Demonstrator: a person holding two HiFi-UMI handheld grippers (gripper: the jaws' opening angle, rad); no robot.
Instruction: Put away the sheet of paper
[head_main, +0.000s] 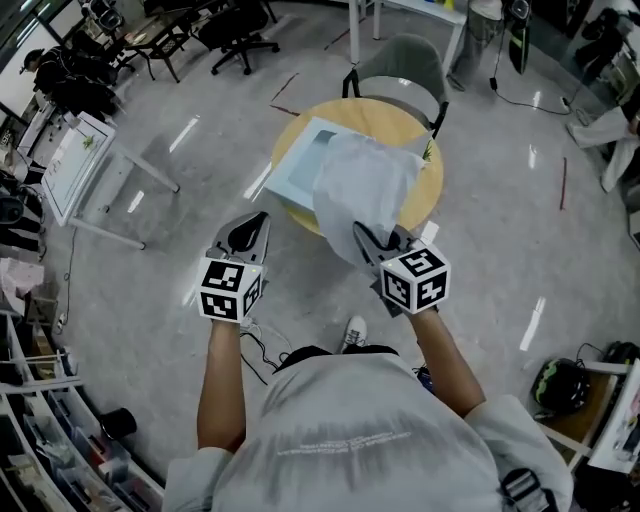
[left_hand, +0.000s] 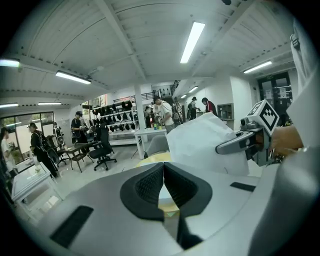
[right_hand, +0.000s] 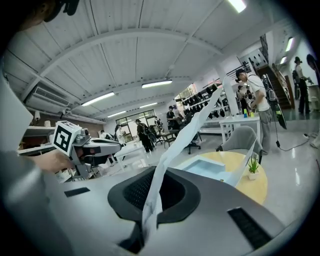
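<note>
sheet of paper is pinched at its near edge by your right gripper. the jaws are pressed together on it, and the sheet runs edge-on up out of the pads. your left gripper is also closed, pad against pad, with nothing between them. it hangs off the near left side of the round table, apart from the paper.

from your pinch the sheet arches forward over the near half of the table. its far end droops onto the right part of the light-blue tray, which lies on the table's left half. a small potted plant stands at the table's right rim, close to the paper's far corner. a grey chair is tucked in behind the table.

expect the sheet to handle as very light, thin and limp. it bows under its own weight and will likely flap and catch air if you swing it fast. it has little stiffness, so you cannot push it into place; draw or lower it instead. a sharp tug against the pads could crease or tear the pinched edge.

holding one edge leaves the far end free to swing. if you want more control, take the near edge again with your left gripper, well to the left of the right one. the tray looks like the probable place for it, though nothing here confirms that. mind the plant as the far corner comes down.
</note>
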